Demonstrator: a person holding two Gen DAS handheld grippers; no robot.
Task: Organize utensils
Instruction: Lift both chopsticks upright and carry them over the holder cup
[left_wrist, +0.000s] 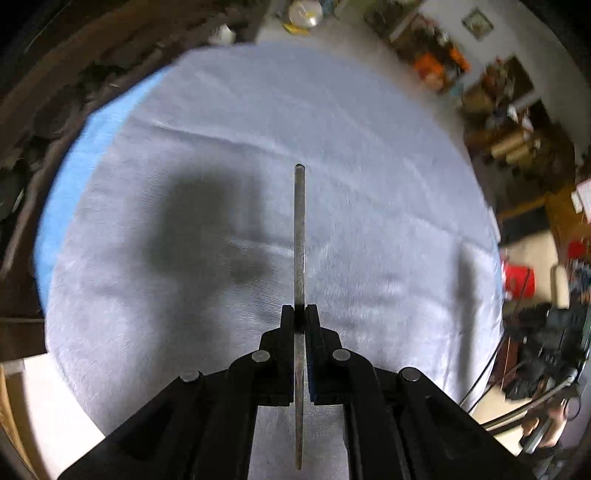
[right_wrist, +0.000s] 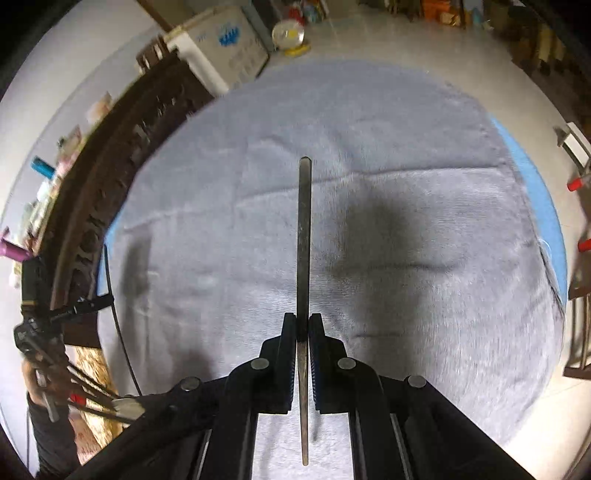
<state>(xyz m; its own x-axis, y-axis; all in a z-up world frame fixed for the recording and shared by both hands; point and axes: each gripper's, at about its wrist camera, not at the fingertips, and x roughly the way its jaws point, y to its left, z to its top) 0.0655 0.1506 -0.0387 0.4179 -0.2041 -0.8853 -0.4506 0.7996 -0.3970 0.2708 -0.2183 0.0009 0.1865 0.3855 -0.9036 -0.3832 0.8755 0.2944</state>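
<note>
My left gripper (left_wrist: 300, 314) is shut on a thin metal utensil handle (left_wrist: 300, 229) seen edge-on, sticking forward past the fingertips above the grey cloth (left_wrist: 221, 129). My right gripper (right_wrist: 303, 321) is likewise shut on a second slim metal utensil handle (right_wrist: 304, 229), also edge-on and pointing forward over the same grey cloth (right_wrist: 406, 147). Both utensils hang clear above the cloth, casting dark shadows on it. The working ends of both utensils are hidden behind the jaws, so I cannot tell which kind each is.
The grey cloth lies on a blue-edged round table (left_wrist: 55, 206). A dark carved wooden bench (right_wrist: 110, 166) runs along one side. A white box (right_wrist: 221, 48) and a clear globe (right_wrist: 290, 35) stand beyond the table. A person's hand (right_wrist: 40, 380) shows at the left edge.
</note>
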